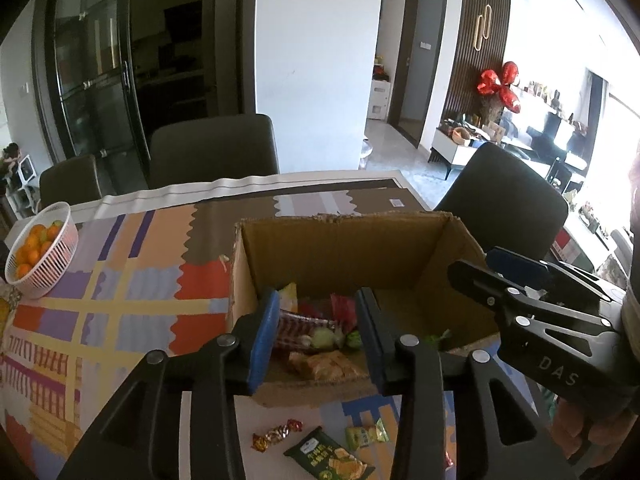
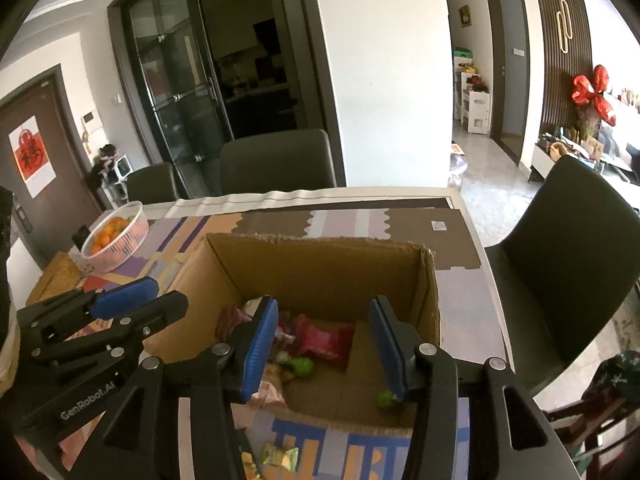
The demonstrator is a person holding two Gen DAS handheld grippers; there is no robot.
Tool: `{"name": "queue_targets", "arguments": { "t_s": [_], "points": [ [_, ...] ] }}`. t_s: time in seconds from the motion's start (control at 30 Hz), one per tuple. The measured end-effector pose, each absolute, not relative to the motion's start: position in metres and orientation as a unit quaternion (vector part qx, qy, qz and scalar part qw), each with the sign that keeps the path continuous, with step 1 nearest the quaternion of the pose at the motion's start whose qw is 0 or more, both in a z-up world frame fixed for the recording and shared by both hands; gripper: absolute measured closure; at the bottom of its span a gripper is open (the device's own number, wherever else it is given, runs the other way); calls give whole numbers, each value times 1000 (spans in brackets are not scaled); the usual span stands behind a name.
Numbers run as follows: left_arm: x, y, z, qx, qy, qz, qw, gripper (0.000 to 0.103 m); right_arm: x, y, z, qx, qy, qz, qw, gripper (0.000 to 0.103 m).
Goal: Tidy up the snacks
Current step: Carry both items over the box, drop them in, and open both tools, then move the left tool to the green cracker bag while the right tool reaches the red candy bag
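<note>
An open cardboard box (image 1: 340, 220) (image 2: 320, 242) stands on the patterned tablecloth. Inside lie several snacks: a striped packet (image 1: 300, 324), a cracker packet (image 1: 328, 364), a pink packet (image 2: 320, 336) and a green candy (image 2: 386, 398). My left gripper (image 1: 319, 298) (image 2: 168, 292) hangs open over the box's near left part, its pads touching nothing. My right gripper (image 2: 324, 304) (image 1: 474, 264) is open over the box's right half, with nothing between its fingers. In front of the box a green cracker packet (image 1: 328, 456), a wrapped candy (image 1: 276, 434) and a green-yellow sachet (image 1: 366, 434) (image 2: 280, 456) lie on the table.
A white basket of oranges (image 1: 44, 256) (image 2: 116, 236) sits at the table's far left. Dark chairs (image 1: 214, 148) (image 1: 504, 200) stand behind and to the right of the table. A person's hand (image 1: 600, 432) holds the right gripper.
</note>
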State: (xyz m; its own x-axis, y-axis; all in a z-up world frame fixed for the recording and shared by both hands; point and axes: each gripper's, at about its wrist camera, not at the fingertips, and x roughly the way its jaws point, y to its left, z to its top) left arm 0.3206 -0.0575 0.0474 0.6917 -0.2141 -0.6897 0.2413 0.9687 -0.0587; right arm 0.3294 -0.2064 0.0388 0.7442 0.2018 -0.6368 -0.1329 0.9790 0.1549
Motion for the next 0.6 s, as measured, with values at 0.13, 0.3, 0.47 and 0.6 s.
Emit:
{"name": "queue_targets", "arguments": {
  "t_s": [0.13, 0.3, 0.47, 0.6],
  "points": [
    [305, -56, 52, 15, 365, -130, 922, 60, 313, -207, 42, 49, 340, 90, 935, 54],
    [287, -54, 55, 8, 363, -130, 922, 57, 293, -207, 44, 44, 332, 91, 938, 54],
    [268, -49, 52, 0, 365, -125, 923, 54, 271, -204, 40, 37, 330, 87, 939, 54],
    [254, -47, 46, 2, 368, -118, 922, 52, 257, -206, 38, 43, 330, 81, 939, 54]
  ]
}}
